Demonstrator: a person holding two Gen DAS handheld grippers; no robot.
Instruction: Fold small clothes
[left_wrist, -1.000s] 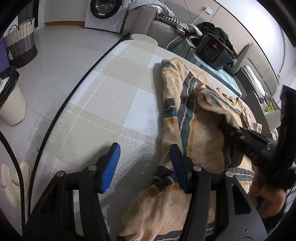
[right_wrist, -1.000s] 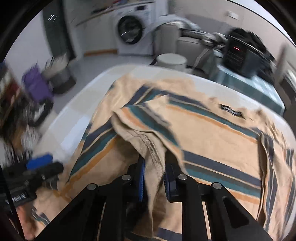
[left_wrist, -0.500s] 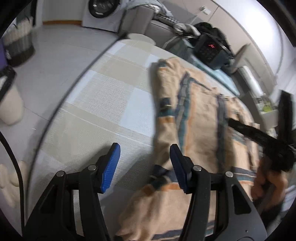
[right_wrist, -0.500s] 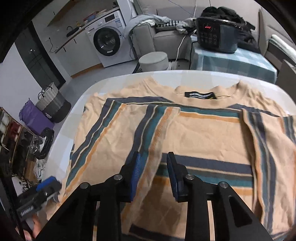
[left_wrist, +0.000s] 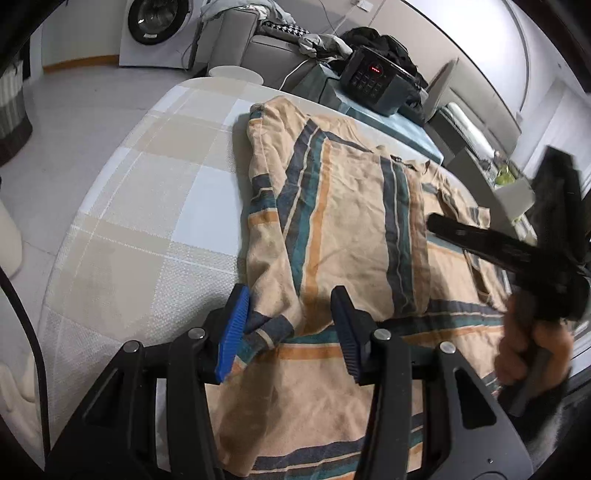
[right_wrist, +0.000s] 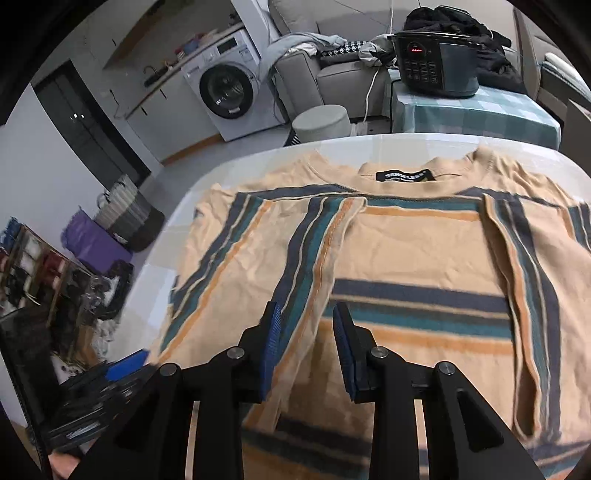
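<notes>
closing left tongs around sleeve cuff, not yet pinched; right tongs parted, empty, over shirt. risk: cuff slipping free, folded sleeve dragging askew.

Washing machine, grey sofa, round stool on pale floor.

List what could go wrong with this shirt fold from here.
1. The left gripper has its jaws closing around the folded sleeve's cuff; a grab there may drag the fold open.
2. The striped shirt lies wrinkled, so creases may get folded in.
3. The right gripper hangs open over the folded edge and could snag it.
</notes>
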